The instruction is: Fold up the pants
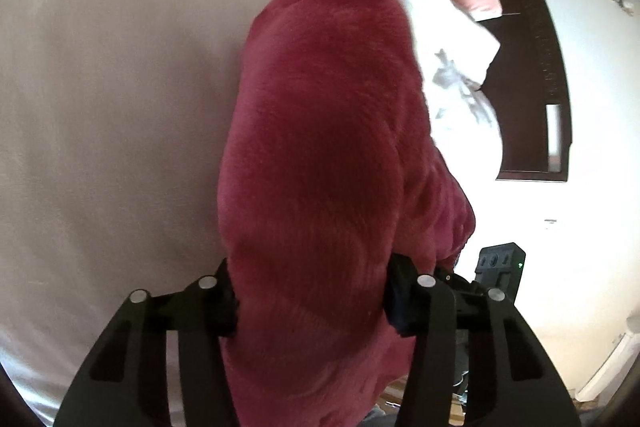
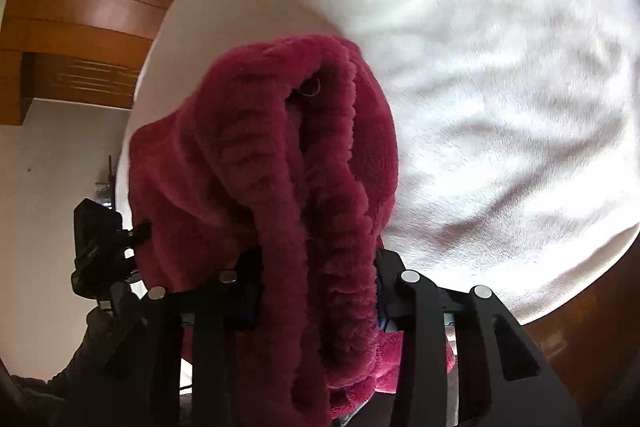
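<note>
Crimson fleece gathered in both tools: the pants are lifted for the fold.

Black two-finger left tool point(image 1: 312, 291) pinches a thick bunch of the fuzzy crimson fleece pants point(image 1: 320, 147), and the right tool point(image 2: 316, 287) clamps the ribbed waistband end point(image 2: 320, 155); the garment hangs from both above the white bed sheet point(image 2: 500, 87). The step in hand looks like the pick-up. Next, both grips should probably carry the cloth out over the bed and lay it flat, keeping it taut and level so it does not bunch.
</note>
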Action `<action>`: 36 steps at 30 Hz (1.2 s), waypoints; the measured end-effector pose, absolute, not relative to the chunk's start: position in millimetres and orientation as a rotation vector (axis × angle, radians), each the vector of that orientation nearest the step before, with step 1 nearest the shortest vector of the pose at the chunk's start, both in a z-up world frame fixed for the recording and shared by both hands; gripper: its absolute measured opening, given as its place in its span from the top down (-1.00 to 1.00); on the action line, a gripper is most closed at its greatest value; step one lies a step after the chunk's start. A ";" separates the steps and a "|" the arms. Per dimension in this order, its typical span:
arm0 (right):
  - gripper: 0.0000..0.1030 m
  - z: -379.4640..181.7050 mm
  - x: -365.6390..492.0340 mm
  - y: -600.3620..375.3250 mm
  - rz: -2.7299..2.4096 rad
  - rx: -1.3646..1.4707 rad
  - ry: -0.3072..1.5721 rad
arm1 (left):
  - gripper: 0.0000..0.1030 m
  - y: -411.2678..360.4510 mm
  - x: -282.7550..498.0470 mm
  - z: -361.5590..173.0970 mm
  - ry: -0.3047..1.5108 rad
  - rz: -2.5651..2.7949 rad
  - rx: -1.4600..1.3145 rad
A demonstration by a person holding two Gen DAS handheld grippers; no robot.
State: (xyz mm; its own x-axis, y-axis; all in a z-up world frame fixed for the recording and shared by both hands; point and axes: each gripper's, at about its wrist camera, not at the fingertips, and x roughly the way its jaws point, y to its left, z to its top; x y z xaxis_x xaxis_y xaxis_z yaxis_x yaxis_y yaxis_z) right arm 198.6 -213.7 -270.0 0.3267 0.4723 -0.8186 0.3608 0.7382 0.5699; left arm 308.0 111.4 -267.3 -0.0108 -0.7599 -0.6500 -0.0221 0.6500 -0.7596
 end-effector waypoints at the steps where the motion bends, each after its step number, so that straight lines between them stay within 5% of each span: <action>1: 0.25 -264.3 200.6 -214.7 0.094 0.789 1.270 | 0.02 111.4 307.1 -259.4 1.466 -0.666 -0.701; 16: 0.25 -180.5 362.7 -254.4 0.309 0.641 1.157 | 0.01 85.8 390.7 -183.0 1.186 -0.510 -0.790; 36: 0.25 -197.7 477.9 -221.6 0.430 0.511 1.180 | 0.00 107.7 520.1 -193.7 1.089 -0.249 -0.791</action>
